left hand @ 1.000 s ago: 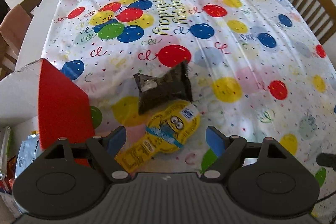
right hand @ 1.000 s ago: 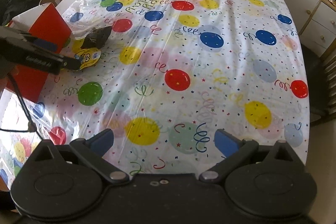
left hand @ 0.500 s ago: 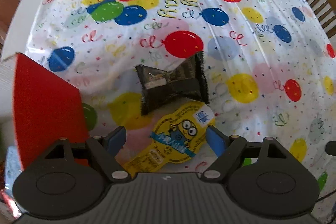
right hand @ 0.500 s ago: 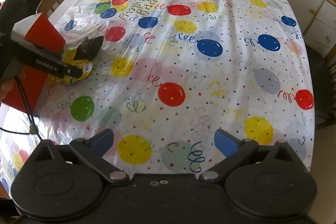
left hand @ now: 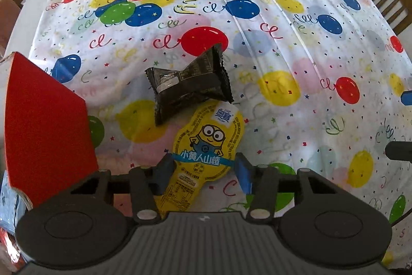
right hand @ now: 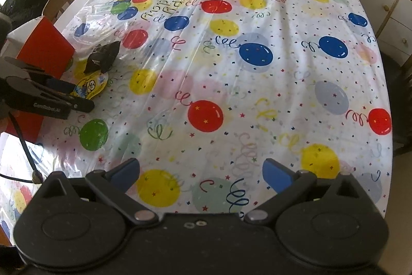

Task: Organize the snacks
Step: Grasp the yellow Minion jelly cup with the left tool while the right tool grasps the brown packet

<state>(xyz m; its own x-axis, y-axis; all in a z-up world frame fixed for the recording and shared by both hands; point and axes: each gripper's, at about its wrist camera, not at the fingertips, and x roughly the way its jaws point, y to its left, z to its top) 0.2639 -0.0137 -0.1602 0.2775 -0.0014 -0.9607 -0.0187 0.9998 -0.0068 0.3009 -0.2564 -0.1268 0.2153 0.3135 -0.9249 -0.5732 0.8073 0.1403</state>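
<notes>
Left gripper: pads against both sides of yellow snack, dark packet touching it. Right gripper: wide open, empty, over tablecloth.

Pretty bright daylight in both views, colors pop nicely. The plastic tablecloth throws soft glare off its creases, strongest around 12 o'clock in the right wrist shot. Heavy fisheye bend everywhere, edges curve hard and the corners go black. The center is sharp; the rim gets a bit soft. Shadows are weak and diffuse.
</notes>
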